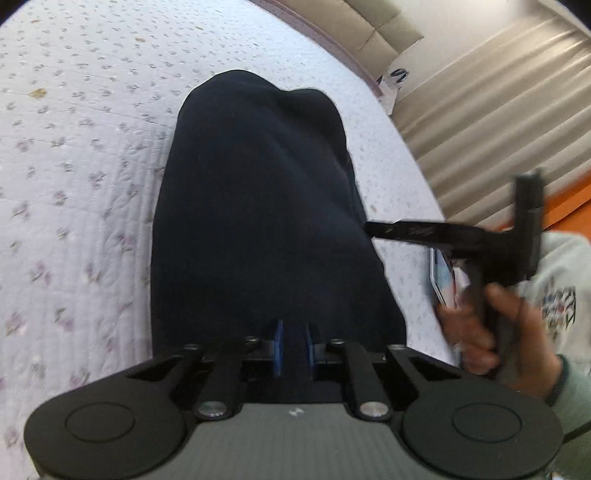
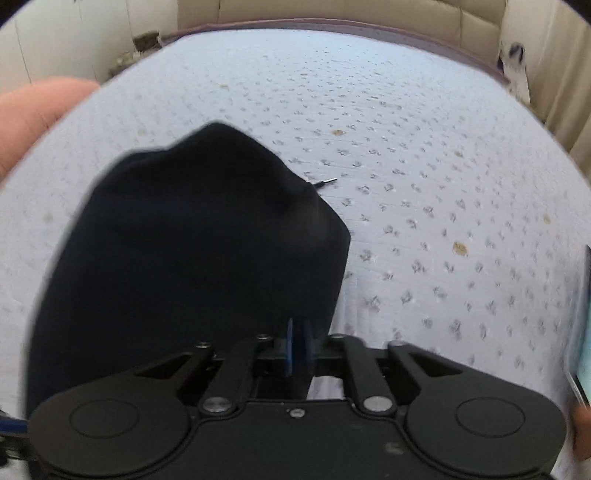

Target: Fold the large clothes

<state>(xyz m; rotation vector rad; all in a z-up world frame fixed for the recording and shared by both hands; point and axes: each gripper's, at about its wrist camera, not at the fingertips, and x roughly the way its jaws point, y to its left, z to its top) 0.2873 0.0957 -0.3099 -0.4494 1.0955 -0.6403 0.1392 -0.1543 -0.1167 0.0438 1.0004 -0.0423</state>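
Note:
A dark navy garment [image 1: 258, 206] hangs from my grippers over a bed with a pale floral quilt [image 1: 74, 184]. My left gripper [image 1: 294, 347] has its blue pads pinched on the garment's near edge. My right gripper [image 2: 298, 347] is also shut on an edge of the same garment [image 2: 192, 236], which drapes away to the left of it. In the left wrist view the right gripper's black body [image 1: 509, 243] shows at the right, held in a hand, with its tip at the cloth's side. A thin drawstring tip [image 2: 327, 181] pokes out past the cloth.
The quilt [image 2: 424, 184] spreads wide to the right and far side. A padded beige headboard [image 2: 332, 14] and beige curtains [image 1: 498, 122] edge the bed. A pink cushion [image 2: 33, 107] sits at the far left. A phone [image 1: 441, 277] is mounted on the right gripper.

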